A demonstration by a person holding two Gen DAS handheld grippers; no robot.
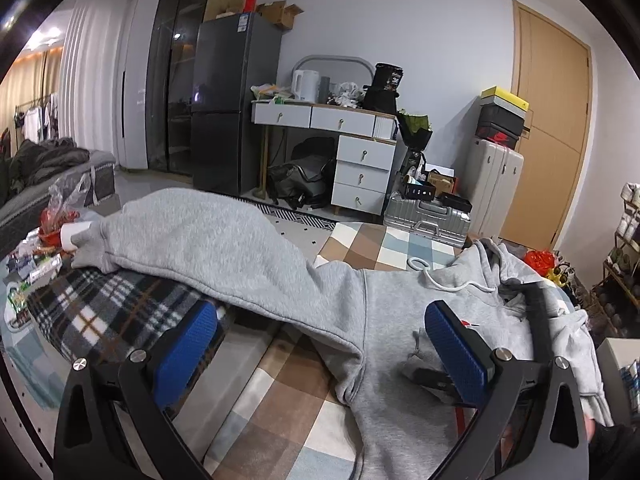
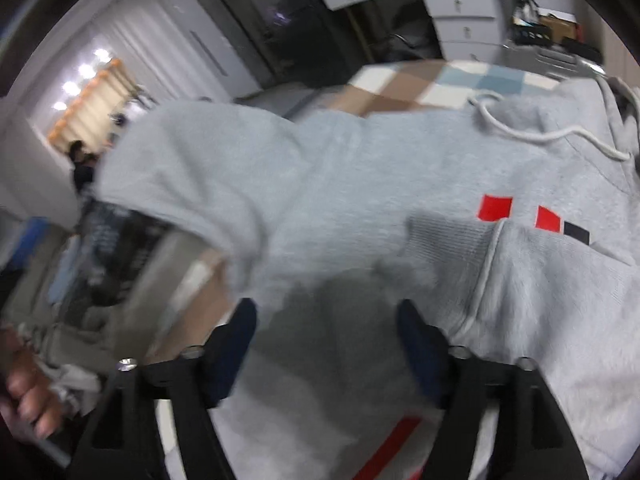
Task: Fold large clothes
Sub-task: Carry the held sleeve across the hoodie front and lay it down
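Note:
A grey hoodie (image 1: 400, 320) lies spread face up on a checkered rug (image 1: 280, 380). One sleeve (image 1: 208, 240) stretches left and rests on a plaid blanket (image 1: 120, 304). The other sleeve is folded over the chest (image 2: 540, 300), next to red and black squares (image 2: 496, 208). A white drawstring (image 2: 520, 132) lies near the hood. My left gripper (image 1: 320, 344) is open and empty, low over the armpit of the stretched sleeve. My right gripper (image 2: 326, 340) is open and empty, just above the hoodie's body; this view is blurred.
A low table (image 1: 28, 264) with snacks and a white bottle stands at the left. A silver suitcase (image 1: 428, 220), white drawers (image 1: 360, 176), a dark fridge (image 1: 228, 104) and a wooden door (image 1: 552, 128) stand at the back. A shoe rack (image 1: 624, 260) is at the right.

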